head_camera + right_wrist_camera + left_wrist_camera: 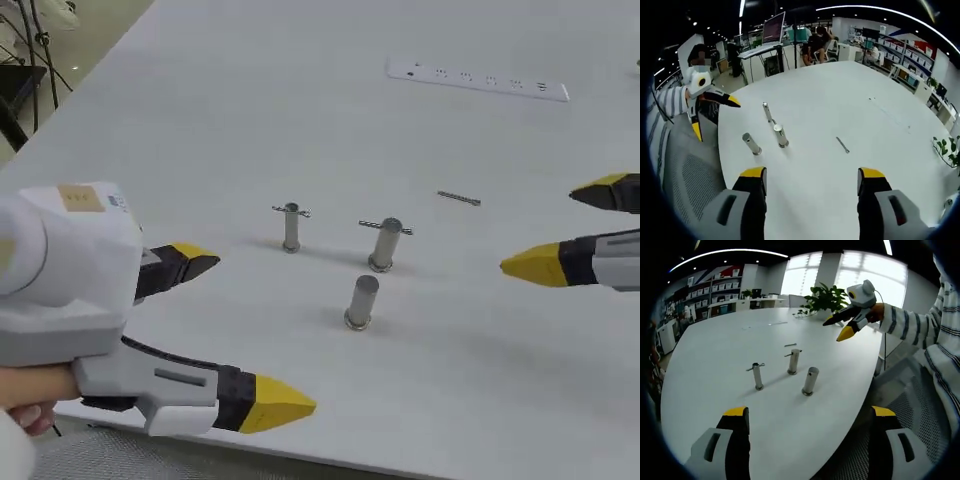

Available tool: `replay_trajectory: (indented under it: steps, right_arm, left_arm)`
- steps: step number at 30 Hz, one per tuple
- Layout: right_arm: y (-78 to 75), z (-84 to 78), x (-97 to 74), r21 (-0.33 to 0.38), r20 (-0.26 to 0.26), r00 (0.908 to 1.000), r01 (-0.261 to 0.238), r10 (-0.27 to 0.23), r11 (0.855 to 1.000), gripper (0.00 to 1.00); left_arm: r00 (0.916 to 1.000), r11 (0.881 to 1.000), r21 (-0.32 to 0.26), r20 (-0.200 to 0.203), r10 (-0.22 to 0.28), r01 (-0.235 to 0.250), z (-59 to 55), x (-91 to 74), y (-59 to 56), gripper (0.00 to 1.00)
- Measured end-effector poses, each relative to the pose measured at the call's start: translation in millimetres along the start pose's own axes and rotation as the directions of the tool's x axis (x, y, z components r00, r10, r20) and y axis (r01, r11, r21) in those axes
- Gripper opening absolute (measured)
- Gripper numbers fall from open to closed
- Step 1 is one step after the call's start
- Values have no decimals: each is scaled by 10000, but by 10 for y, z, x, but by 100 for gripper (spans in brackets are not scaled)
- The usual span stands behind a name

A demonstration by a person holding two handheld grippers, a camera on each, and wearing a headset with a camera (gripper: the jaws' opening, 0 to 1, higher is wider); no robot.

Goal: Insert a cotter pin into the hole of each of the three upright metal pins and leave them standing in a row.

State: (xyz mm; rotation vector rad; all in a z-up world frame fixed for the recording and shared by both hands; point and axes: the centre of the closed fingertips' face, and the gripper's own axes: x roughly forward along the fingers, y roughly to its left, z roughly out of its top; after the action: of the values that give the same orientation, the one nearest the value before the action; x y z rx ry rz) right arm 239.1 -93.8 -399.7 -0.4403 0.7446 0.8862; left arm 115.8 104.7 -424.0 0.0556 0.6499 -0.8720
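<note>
Head view: I hold left gripper and right gripper spread, empty; one cotter pin lies loose.

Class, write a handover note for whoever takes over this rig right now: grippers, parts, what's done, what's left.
Left hand-held gripper: open, empty.
Right hand-held gripper: open, empty.
Far pin and middle pin stand with cotter pins in.
Near pin stands bare.
Loose cotter pin lies on the table beyond them.
To do: fit it into the near pin, then line up the row.
</note>
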Motion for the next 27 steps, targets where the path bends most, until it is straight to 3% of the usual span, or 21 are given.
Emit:
replay_trajectory:
  steps: [6, 11, 14, 20, 22, 27]
  right_arm:
    - [-178, 87, 134, -857, -489, 9985, -272, 230, 9959, 68]
    - [-284, 105, 273, -1479, -1199, 9917, -644, 467, 9869, 64]
    - [-333, 146, 356, -1837, -1353, 9895, -757, 511, 9801, 62]
    - [-466, 148, 606, -2093, -1790, 9823, -925, 549, 9735, 51]
    - [-499, 95, 687, -2167, -1997, 9792, -805, 366, 9729, 48]
    - [-586, 1, 916, -2109, -2345, 9708, -1016, 506, 9722, 37]
  left_arm:
    - [10000, 10000, -74, -39, 20, -20, -10, -9, -18, 99]
    - [9999, 9996, -278, 46, 112, -110, 2, -37, -6, 99]
    - [9998, 9991, -403, 128, 162, -157, 14, -52, -4, 99]
    - [9999, 9986, -520, 94, 106, -101, 10, -41, -16, 99]
    - [9999, 9978, -638, 2, 164, -164, -3, -22, 2, 99]
    - [9998, 9976, -663, -72, 176, -181, -1, 3, -19, 99]
